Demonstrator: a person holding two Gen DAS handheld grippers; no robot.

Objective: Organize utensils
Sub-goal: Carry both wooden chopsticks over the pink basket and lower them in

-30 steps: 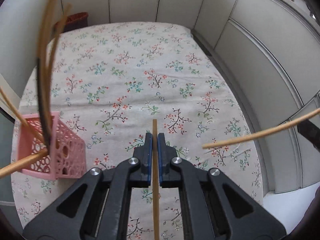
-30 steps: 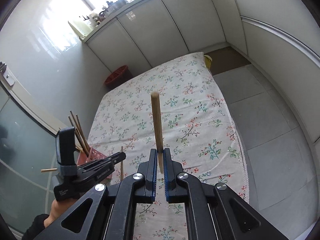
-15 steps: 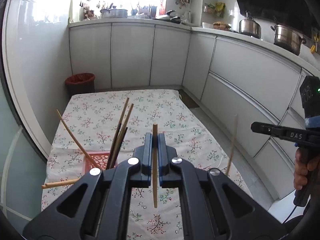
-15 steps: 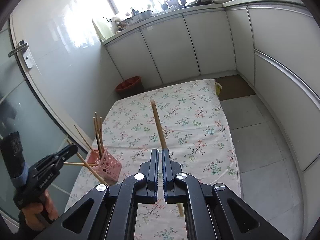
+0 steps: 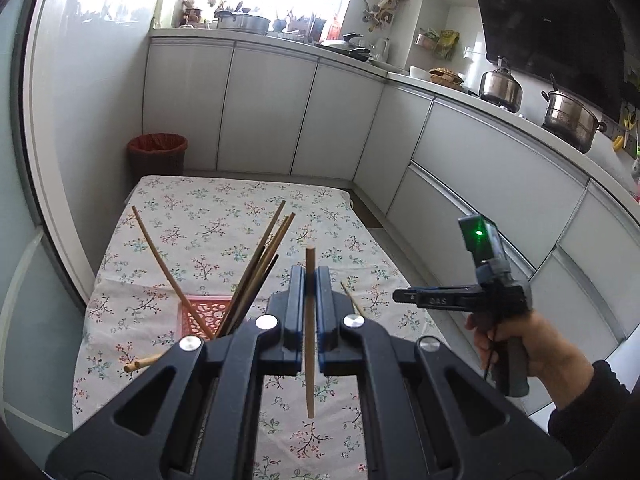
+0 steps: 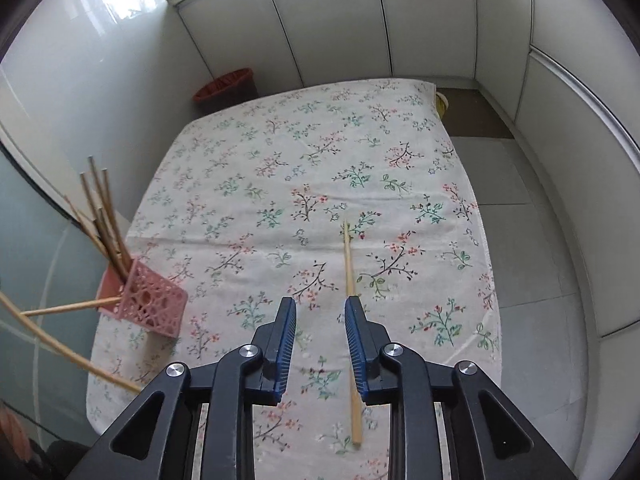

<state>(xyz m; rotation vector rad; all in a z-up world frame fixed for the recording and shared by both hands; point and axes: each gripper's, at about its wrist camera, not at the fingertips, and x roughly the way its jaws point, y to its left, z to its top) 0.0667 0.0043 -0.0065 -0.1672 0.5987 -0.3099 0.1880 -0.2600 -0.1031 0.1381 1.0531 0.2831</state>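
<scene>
My left gripper is shut on a wooden chopstick that stands upright between the pads, held above the flowered tablecloth. Below and to its left stands a pink lattice basket with several chopsticks leaning out of it. My right gripper points down at the cloth and its jaws are opening. Nothing is between them. A loose chopstick lies along the cloth just under the right finger, free of the pads. The basket sits at the table's left edge. A hand holds the right gripper at the right.
A red waste bin stands beyond the table's far end. White cabinets run along the back and right, with pots on the counter. Tiled floor lies to the table's right, and a glass door close on its left.
My left gripper rose and tilted up away from the basket, still holding its chopstick. My right gripper swung down toward the table, opened, and let its chopstick go onto the cloth.
</scene>
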